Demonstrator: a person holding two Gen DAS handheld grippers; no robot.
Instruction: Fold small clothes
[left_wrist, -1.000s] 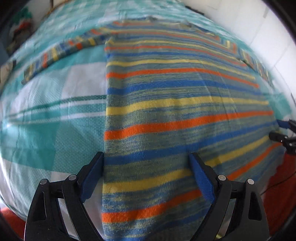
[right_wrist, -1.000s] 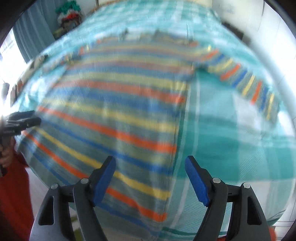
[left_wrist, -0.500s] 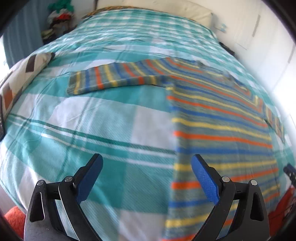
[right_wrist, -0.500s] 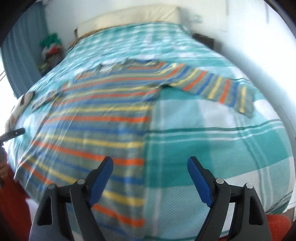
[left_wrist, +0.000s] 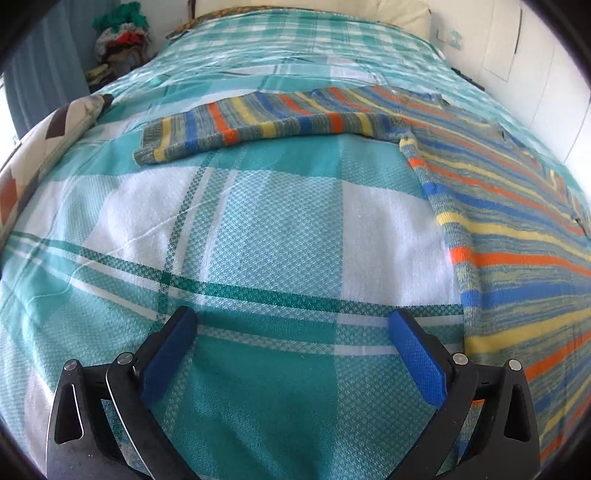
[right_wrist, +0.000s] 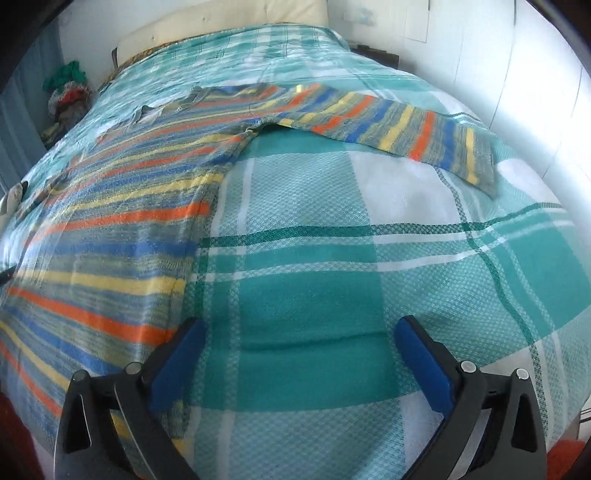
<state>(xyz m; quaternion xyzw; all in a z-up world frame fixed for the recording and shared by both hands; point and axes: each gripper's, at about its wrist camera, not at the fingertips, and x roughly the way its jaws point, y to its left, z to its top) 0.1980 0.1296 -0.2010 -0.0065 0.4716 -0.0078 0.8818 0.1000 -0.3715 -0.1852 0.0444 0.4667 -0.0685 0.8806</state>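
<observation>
The striped sweater (left_wrist: 517, 229) lies flat. Both grippers, left (left_wrist: 291, 354) and right (right_wrist: 295, 354), have just opened wide (nothing inside). Next, grab the sleeves ahead.

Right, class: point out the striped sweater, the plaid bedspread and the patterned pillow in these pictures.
striped sweater (left_wrist: 524, 236), left wrist view, on its body panel.
plaid bedspread (right_wrist: 310, 280), right wrist view, on a bare teal square.
patterned pillow (left_wrist: 40, 147), left wrist view, on its cream side face.
</observation>
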